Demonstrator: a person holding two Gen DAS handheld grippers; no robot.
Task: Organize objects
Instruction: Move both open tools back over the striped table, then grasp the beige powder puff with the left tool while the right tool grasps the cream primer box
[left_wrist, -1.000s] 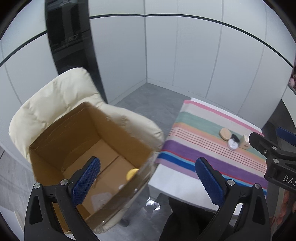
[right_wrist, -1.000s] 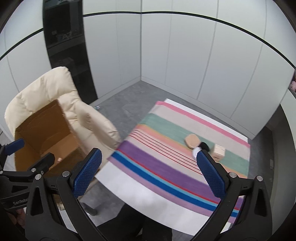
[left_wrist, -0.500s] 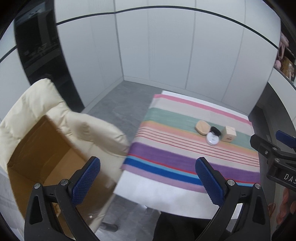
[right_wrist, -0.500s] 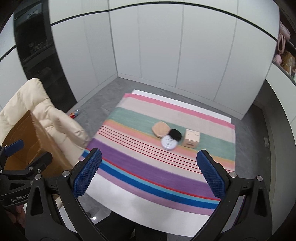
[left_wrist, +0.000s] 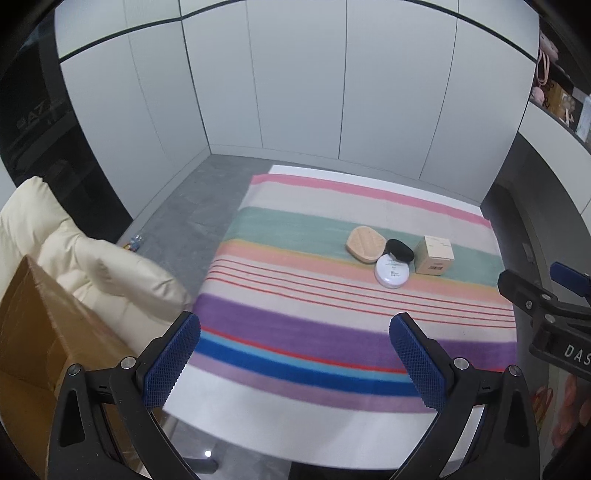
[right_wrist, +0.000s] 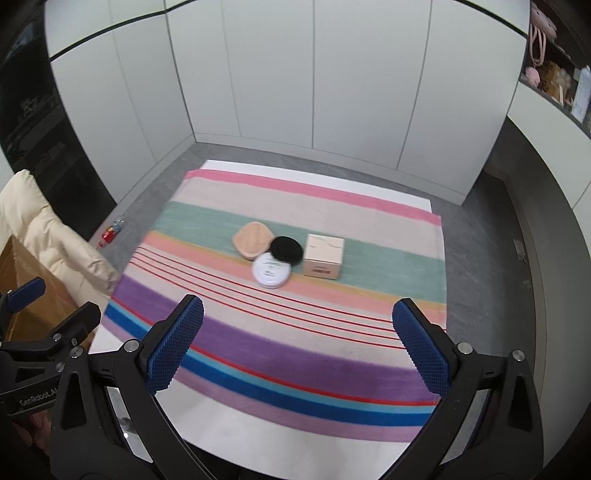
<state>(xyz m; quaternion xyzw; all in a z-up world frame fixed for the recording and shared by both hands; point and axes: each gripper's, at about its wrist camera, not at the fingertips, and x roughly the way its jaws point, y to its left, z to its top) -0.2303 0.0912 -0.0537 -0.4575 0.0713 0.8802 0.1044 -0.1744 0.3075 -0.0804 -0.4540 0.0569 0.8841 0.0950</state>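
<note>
Cardboard box (left_wrist: 40, 332) sits on a cream chair (left_wrist: 92, 258) off the desk's left edge. Left gripper (left_wrist: 294, 363): jaws released, nothing between them, held over the near edge of the desk (left_wrist: 258, 417), pointing across the striped cloth (left_wrist: 295, 321).

Remaining items cluster toward the far right corner, ahead and to the right of the left jaws. Left to right: peach pad (right_wrist: 253, 239), white round tin (right_wrist: 271, 270) with black disc (right_wrist: 287, 250) touching it behind, then cube carton (right_wrist: 324, 255) just beside.

Right gripper (right_wrist: 298, 350): jaws released, empty, also over the near edge. Cluster lies almost straight ahead of it, slightly left of centre. Judgement: right hand is nearer and better aligned; tin is the closest pick.
</note>
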